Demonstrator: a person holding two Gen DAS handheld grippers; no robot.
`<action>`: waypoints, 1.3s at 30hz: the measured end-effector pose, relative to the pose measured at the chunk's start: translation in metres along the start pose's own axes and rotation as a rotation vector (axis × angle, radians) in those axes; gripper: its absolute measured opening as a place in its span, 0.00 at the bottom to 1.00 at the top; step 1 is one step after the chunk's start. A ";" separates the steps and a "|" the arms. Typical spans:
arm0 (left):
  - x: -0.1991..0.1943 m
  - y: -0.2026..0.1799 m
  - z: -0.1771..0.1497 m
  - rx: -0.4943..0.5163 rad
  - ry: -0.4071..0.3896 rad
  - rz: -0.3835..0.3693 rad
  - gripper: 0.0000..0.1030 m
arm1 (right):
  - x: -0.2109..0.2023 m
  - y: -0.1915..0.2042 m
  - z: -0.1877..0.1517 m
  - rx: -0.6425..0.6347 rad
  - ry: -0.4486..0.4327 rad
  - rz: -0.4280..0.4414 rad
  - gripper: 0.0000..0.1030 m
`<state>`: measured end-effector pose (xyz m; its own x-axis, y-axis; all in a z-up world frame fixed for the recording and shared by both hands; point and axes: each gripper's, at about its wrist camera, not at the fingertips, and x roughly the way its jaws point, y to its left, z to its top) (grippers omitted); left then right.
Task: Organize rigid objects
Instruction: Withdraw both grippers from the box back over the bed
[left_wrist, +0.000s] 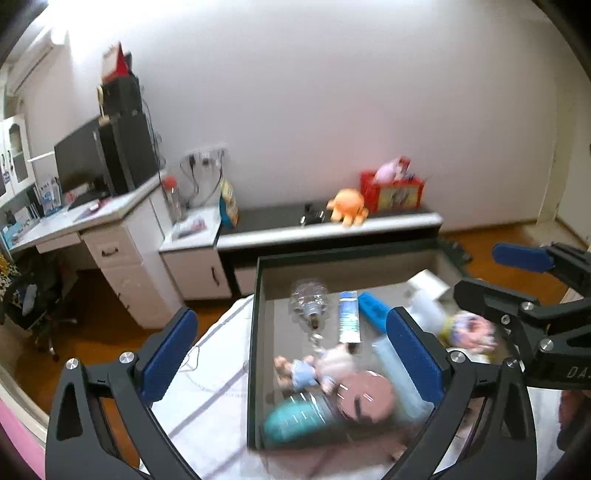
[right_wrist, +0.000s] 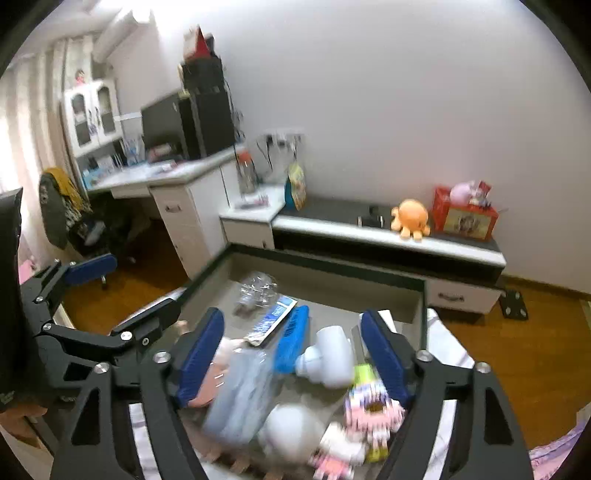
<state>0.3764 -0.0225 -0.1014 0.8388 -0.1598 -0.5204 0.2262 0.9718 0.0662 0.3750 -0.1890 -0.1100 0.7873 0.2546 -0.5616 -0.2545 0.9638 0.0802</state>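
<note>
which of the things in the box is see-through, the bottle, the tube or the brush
The bottle: clear crinkled plastic lying on its side at the far end of the box. The tube beside it is opaque white and blue, and the brush is solid blue.

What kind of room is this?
Probably a bedroom or study at home: a desk with a computer monitor, a low cabinet holding an orange octopus plush, wooden floor.

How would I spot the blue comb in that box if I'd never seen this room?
Look in the dark-rimmed box on the bed, below both open grippers. Near the middle of the box floor lies the blue comb, between a flat toothpaste tube and a white handheld device. It is the only solid bright-blue toothed object among the box's contents.
</note>
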 end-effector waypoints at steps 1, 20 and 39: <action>-0.014 -0.001 -0.002 -0.001 -0.026 0.001 1.00 | -0.015 0.006 -0.003 -0.007 -0.025 0.002 0.77; -0.236 -0.041 -0.085 -0.048 -0.304 0.064 1.00 | -0.230 0.071 -0.100 -0.017 -0.412 -0.190 1.00; -0.229 -0.046 -0.101 -0.043 -0.224 0.057 1.00 | -0.234 0.056 -0.133 0.037 -0.349 -0.204 1.00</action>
<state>0.1240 -0.0127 -0.0717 0.9398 -0.1337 -0.3145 0.1574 0.9862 0.0511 0.1013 -0.2055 -0.0837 0.9647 0.0634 -0.2558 -0.0580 0.9979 0.0287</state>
